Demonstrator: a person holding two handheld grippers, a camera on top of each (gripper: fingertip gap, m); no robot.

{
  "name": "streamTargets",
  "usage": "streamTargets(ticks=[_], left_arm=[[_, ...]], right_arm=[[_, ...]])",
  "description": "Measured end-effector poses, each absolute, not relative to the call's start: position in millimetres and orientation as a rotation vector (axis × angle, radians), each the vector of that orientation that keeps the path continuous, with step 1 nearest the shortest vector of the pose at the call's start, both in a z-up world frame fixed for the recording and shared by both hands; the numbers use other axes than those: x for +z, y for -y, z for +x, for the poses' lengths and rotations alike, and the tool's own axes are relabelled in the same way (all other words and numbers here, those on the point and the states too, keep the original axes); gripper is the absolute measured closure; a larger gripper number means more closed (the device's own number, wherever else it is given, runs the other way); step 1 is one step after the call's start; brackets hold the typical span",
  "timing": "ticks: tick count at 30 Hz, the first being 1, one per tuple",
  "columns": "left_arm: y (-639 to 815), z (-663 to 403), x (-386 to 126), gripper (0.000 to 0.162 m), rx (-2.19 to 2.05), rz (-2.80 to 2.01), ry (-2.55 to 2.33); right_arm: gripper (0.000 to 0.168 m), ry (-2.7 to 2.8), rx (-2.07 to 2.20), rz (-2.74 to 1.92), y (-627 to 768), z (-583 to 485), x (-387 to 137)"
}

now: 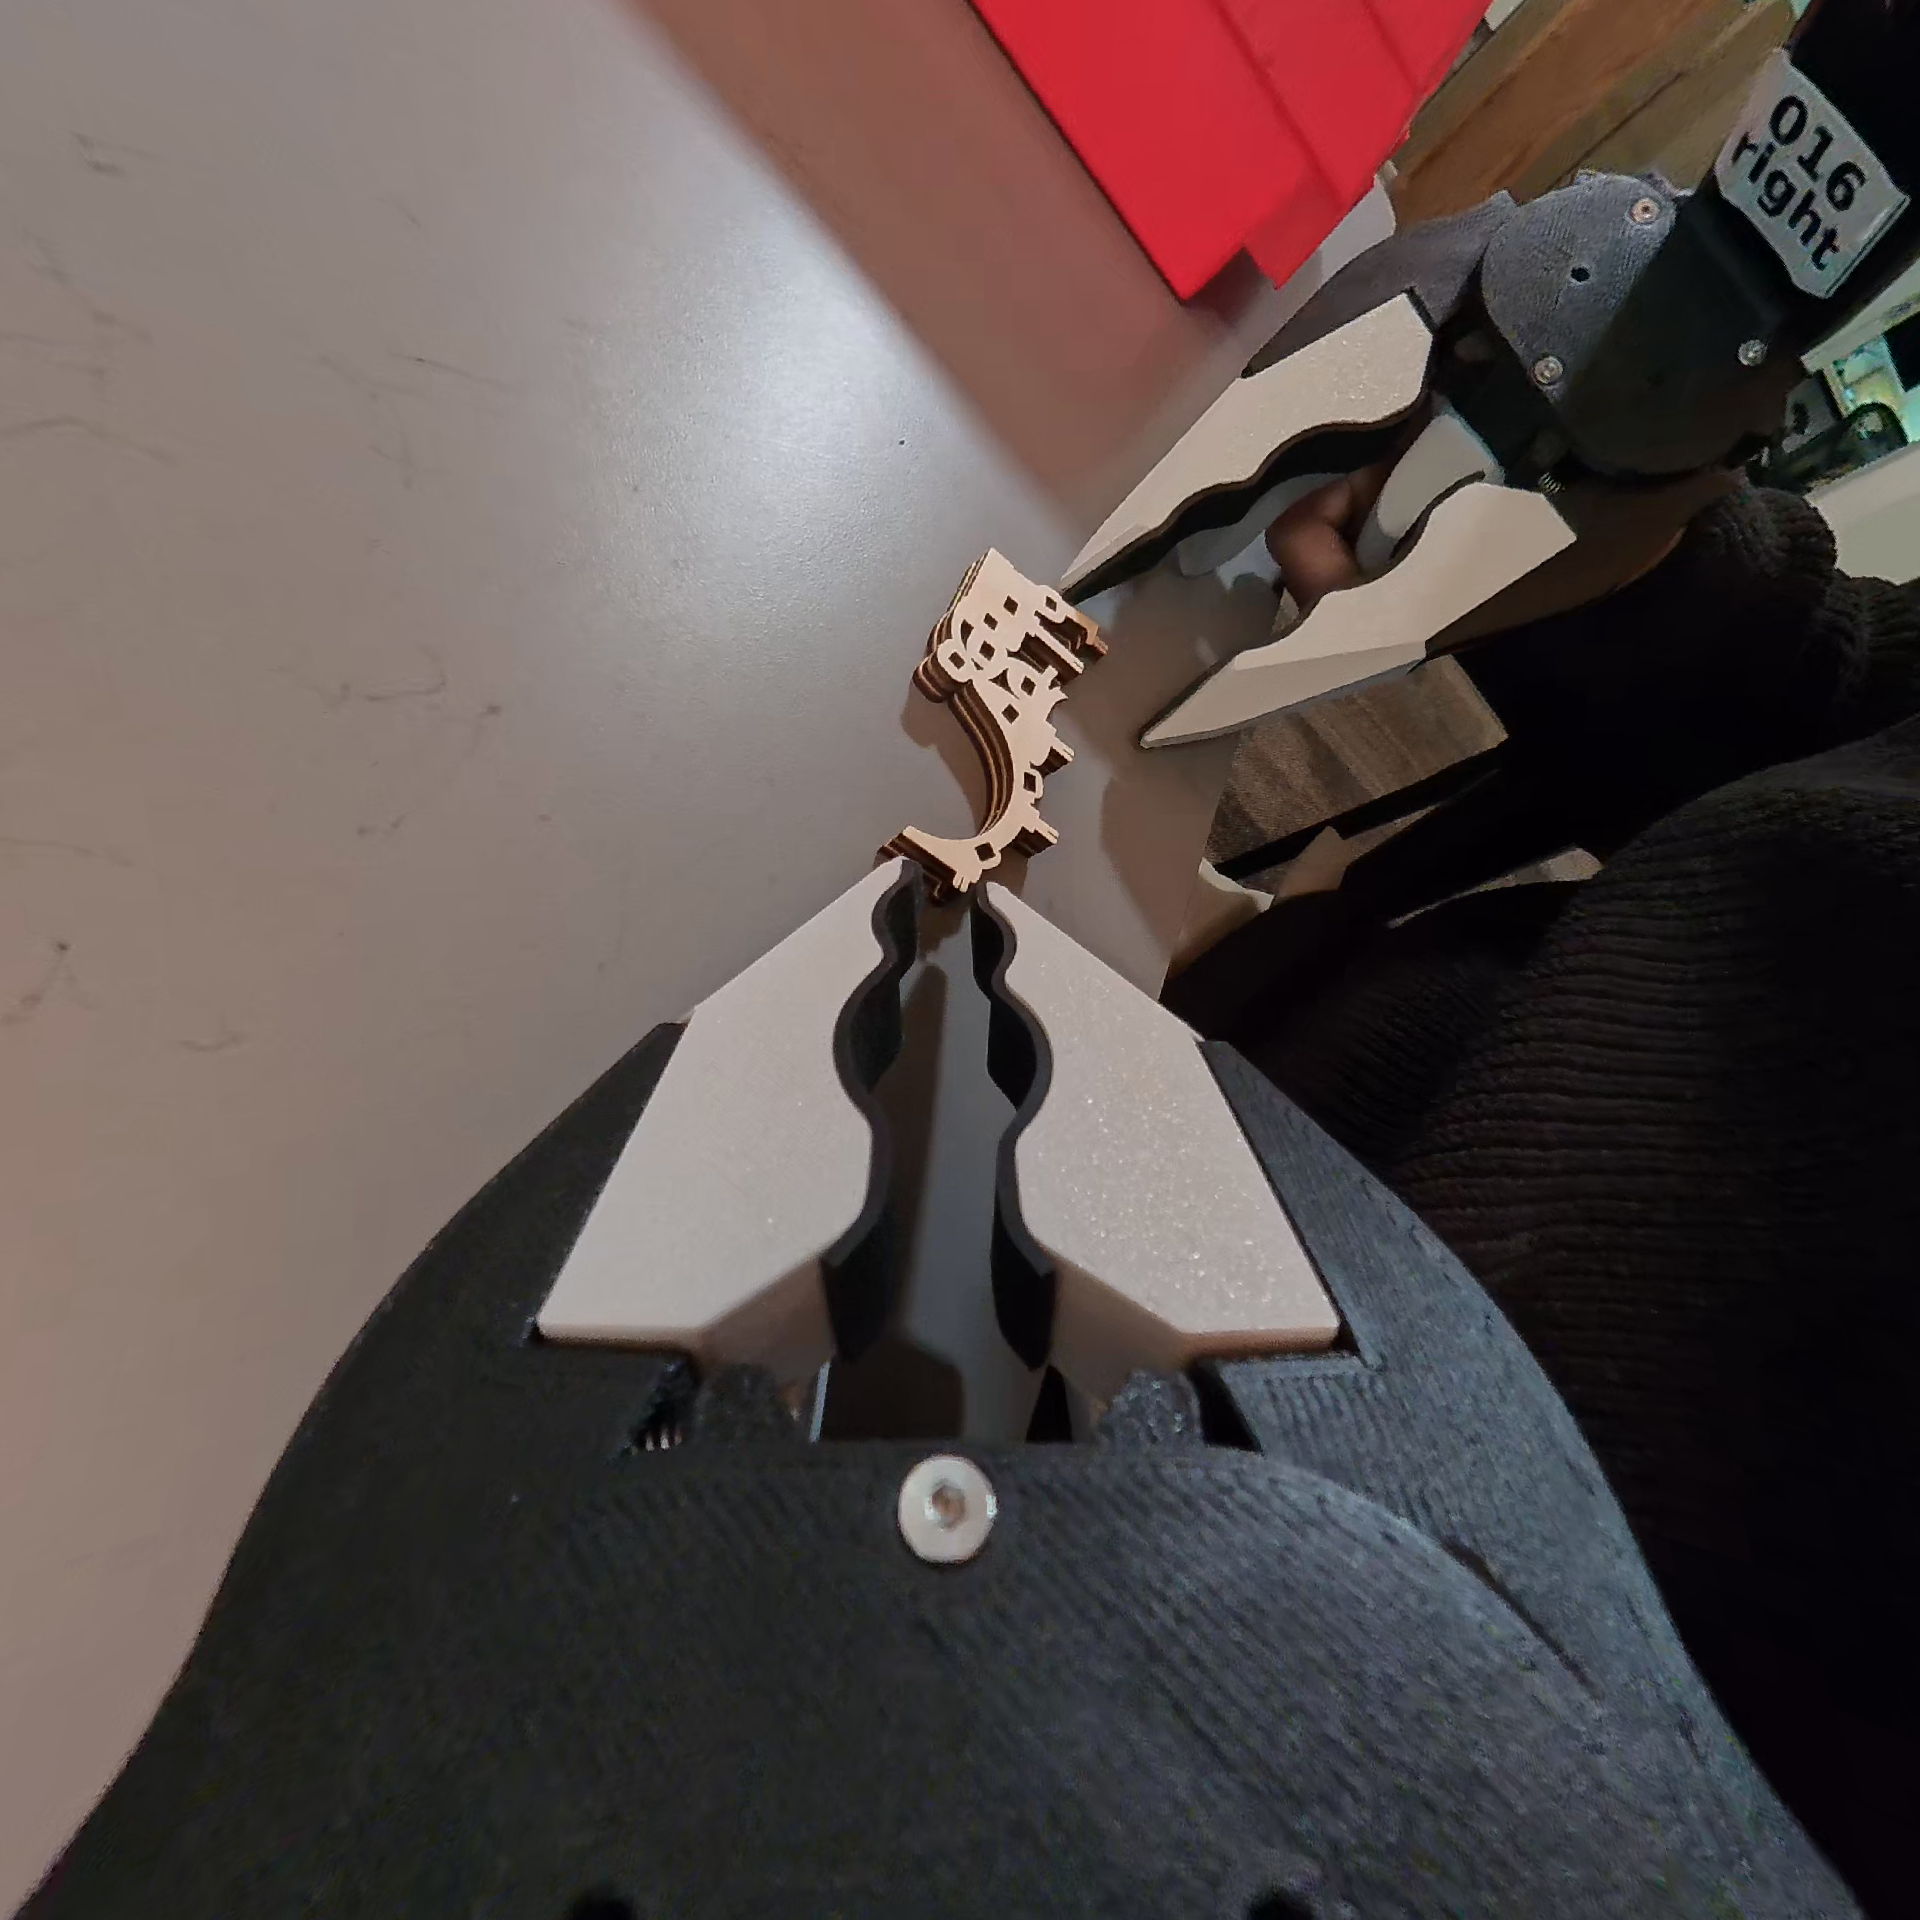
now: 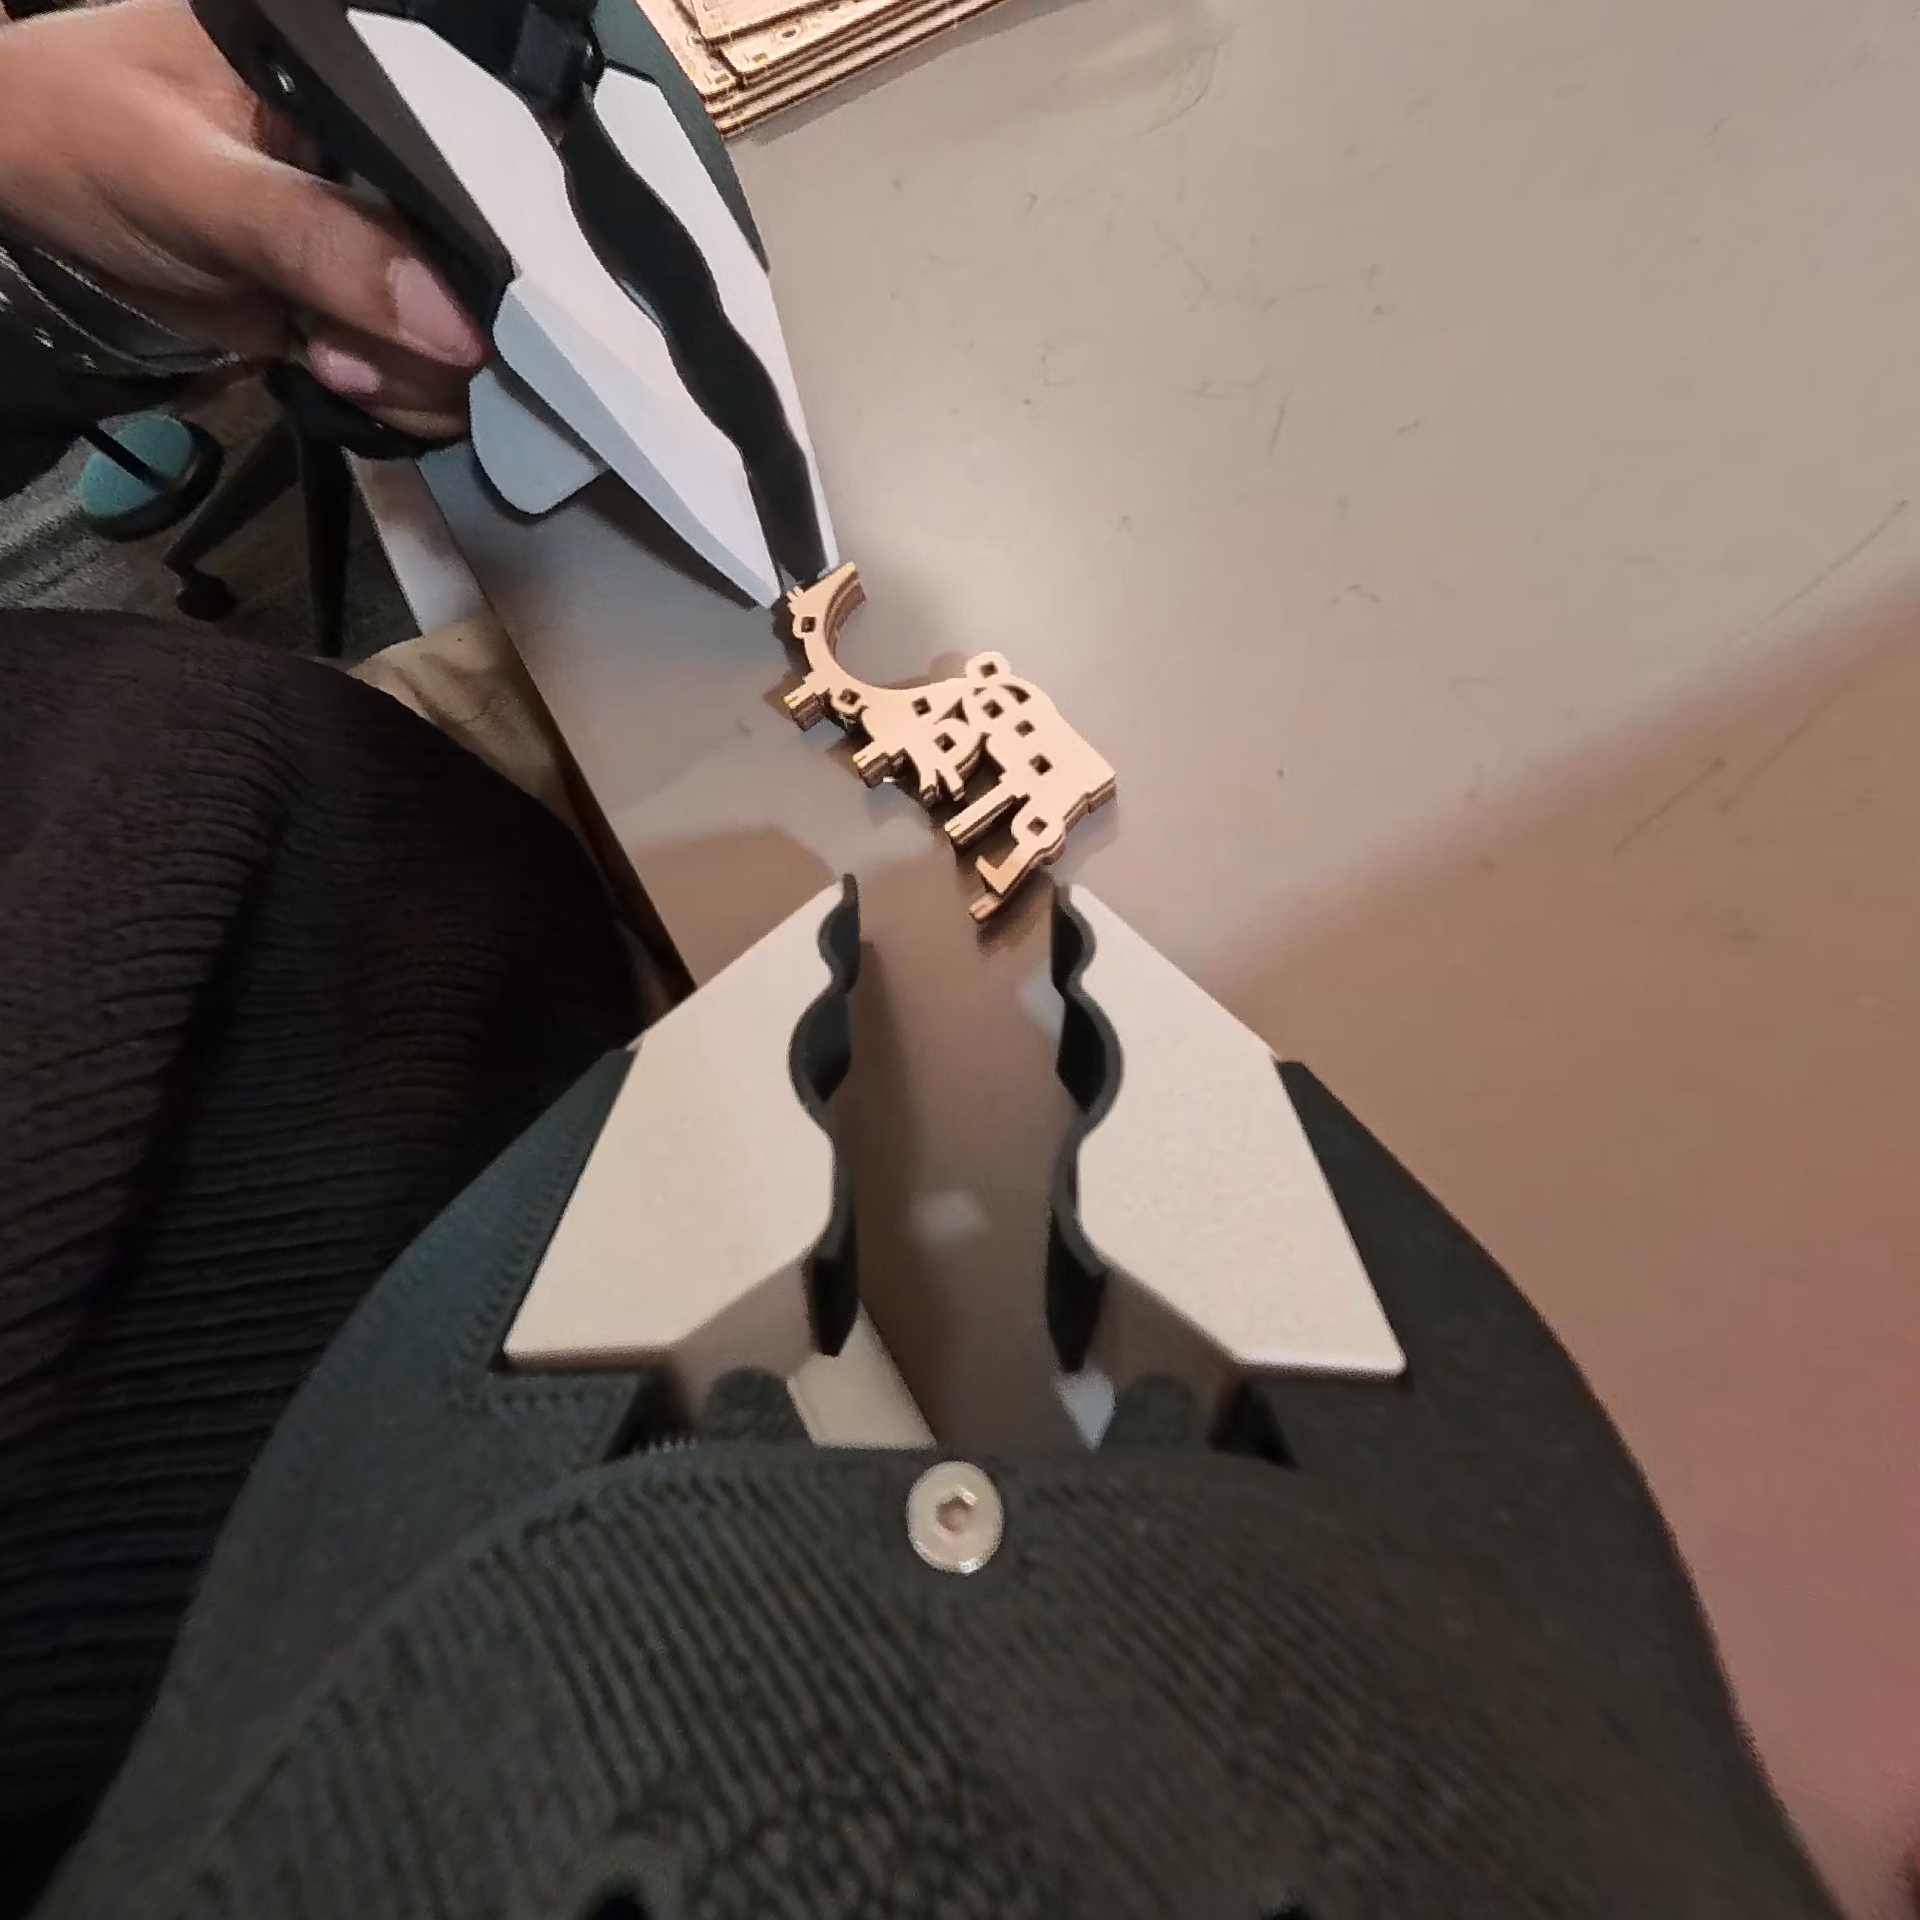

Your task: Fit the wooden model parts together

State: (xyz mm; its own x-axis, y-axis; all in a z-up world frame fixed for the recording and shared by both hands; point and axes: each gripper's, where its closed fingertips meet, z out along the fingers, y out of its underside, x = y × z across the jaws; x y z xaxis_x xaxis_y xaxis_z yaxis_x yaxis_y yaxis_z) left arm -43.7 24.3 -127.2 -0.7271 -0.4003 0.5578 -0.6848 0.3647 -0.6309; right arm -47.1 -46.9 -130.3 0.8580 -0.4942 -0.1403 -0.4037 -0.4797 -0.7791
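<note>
A stack of laser-cut wooden model parts (image 1: 1000,717), with a curved arm and square cut-outs, lies flat on the grey table (image 1: 416,623) close to its edge. My left gripper (image 1: 943,896) is shut on the tip of the curved arm. In the right wrist view the same wooden stack (image 2: 971,743) lies just beyond my right gripper (image 2: 956,902), which is open and empty, its right fingertip (image 2: 1070,914) close to the stack's blocky end. The left gripper (image 2: 798,580) shows there pinching the far curved end. The right gripper (image 1: 1110,658) also shows in the left wrist view, open beside the stack.
Flat wooden part sheets (image 2: 821,62) lie at the table's far side. The table edge (image 2: 540,675) runs close beside the model, with a person's dark clothing (image 2: 260,935) and a chair base (image 2: 208,520) beyond it. Red panels (image 1: 1195,114) stand behind the table. Spacing between my two grippers at the tips: around 8 centimetres.
</note>
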Motion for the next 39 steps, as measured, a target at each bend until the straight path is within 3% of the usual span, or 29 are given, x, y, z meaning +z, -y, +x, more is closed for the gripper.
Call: streamTargets(ticks=[22,27,39], left_arm=[[-31,-16,-101,0.145,1.574,1.070,2.292],[-3,-32,-78,0.122,1.688,0.901,2.270],[32,-33,-87,0.122,1.613,0.734,2.412]], right_arm=[[0.129,-0.671,-0.298,-2.224,60,-50,-134],[0.129,-0.716,-0.321,-2.211,66,-59,-134],[0.128,-0.815,-0.363,-2.181,82,-80,-134]])
